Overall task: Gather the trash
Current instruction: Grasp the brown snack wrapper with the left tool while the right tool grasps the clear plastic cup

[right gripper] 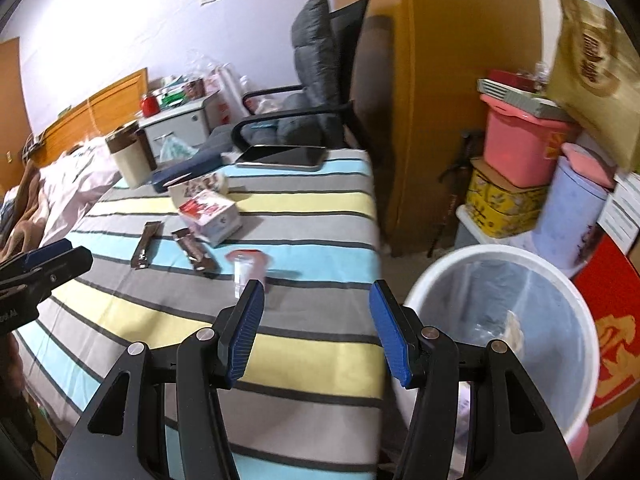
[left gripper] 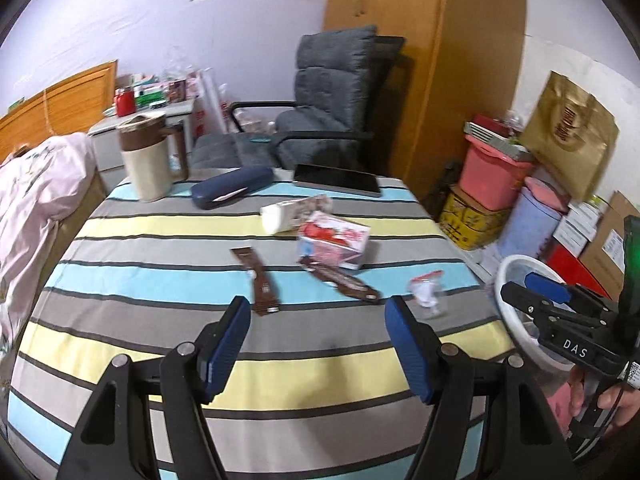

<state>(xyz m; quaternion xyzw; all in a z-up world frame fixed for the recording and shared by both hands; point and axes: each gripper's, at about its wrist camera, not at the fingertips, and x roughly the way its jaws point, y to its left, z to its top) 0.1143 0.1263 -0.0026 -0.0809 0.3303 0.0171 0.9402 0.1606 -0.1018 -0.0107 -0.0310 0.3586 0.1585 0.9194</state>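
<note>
Both grippers hover over the near part of the striped tablecloth (left gripper: 160, 280), and neither has anything in it. The left gripper (left gripper: 318, 344) has its blue-padded jaws spread wide with only cloth between them; the right gripper (right gripper: 316, 328) is released as well, jaws parted over the table's right edge. The trash lies scattered around the red-and-white carton (left gripper: 334, 242) tipped on its side mid-table. A brown snack wrapper (left gripper: 260, 282) lies flat to the carton's left, and a second brown wrapper (left gripper: 340, 280) starts at the carton's near corner and runs toward the near right. To the right of the carton and closer to the table's edge sits a small crumpled clear wrapper with a red end (left gripper: 426, 290), blurred in both views; from the right wrist camera it lies just beyond the tip of the left finger pad (right gripper: 246, 326). A tissue pack (left gripper: 294, 212) lies just behind the carton, touching or nearly touching it. Farther behind are a dark blue glasses case (left gripper: 232, 186), a tablet (left gripper: 336, 180) at the far edge, and a beige jug with a brown lid (left gripper: 146, 158) at the far left corner. Off the table to the carton's right stands a white bin with a clear liner (right gripper: 512, 320), with some pale scraps at its bottom.
</note>
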